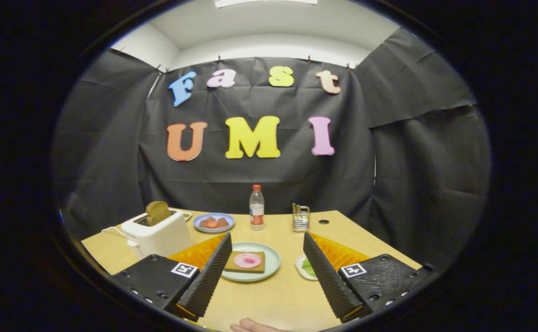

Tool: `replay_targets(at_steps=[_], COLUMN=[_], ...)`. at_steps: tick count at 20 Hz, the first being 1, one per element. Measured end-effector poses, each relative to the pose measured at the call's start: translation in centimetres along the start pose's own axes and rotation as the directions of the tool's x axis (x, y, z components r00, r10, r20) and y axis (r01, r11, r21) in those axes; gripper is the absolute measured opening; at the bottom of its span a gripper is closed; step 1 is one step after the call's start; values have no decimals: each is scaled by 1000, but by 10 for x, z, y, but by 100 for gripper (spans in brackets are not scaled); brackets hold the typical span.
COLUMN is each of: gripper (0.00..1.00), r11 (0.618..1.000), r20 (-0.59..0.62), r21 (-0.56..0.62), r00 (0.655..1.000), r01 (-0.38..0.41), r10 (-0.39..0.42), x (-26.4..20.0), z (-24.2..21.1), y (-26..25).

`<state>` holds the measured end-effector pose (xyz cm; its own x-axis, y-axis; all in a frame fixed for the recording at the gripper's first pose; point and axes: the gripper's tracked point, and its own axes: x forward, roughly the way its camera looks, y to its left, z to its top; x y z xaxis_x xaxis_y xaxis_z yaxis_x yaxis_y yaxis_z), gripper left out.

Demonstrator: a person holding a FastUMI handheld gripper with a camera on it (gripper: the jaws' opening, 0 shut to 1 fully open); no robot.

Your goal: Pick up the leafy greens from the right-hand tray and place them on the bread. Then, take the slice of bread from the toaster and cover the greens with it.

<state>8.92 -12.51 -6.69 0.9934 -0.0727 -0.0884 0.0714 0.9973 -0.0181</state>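
The gripper (265, 272) hovers above the desk (273, 299) with its fingers spread wide and empty; nothing lies between them but open desk and, beyond the tips, the round plate (273, 263) carrying the bread (232, 266) with a pink slice (247, 260) on top.

Step in hand, as judged: reach for the leafy greens (309, 267); they sit on the small tray (300, 266) at about 3 o'clock from the plate, just beside the inner face of the right finger (326, 272). Procedure: swing the gripper toward 3 o'clock until the greens centre between the fingers; keep the fingers spread during descent; close only when both fingers flank the leaves; lift clear of the tray rim before moving toward 9 o'clock to the bread.

The toaster (158, 235) stands at 10 o'clock from the plate with a bread slice (157, 212) upright in its slot; reserve it for the second step.

Limits of view: the right finger covers most of the tray and greens, so their extent and shape cannot be told; the left finger (206, 276) hides the toaster base; the blue plate (213, 222) at 11 o'clock holds reddish food too small to identify; a bottle (256, 207) and a wire holder (300, 217) stand at 12 and 1 o'clock; a hand (255, 326) is cut off at 6 o'clock.
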Motion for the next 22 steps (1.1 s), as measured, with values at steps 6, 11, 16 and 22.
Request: replay_targets(at_steps=[6,11,16,22], gripper=[94,94,91,81], r11=[996,995,994,997], r20=[-91,-268,-429,-574], r21=[-27,-30,-22,27], r00=[992,958,897,818], r01=[86,98,111,70], r10=[-88,-103,-110,-42], x=[68,133,186,222], z=[-12,-64,-109,-151], y=[-85,-135,-170,-176])
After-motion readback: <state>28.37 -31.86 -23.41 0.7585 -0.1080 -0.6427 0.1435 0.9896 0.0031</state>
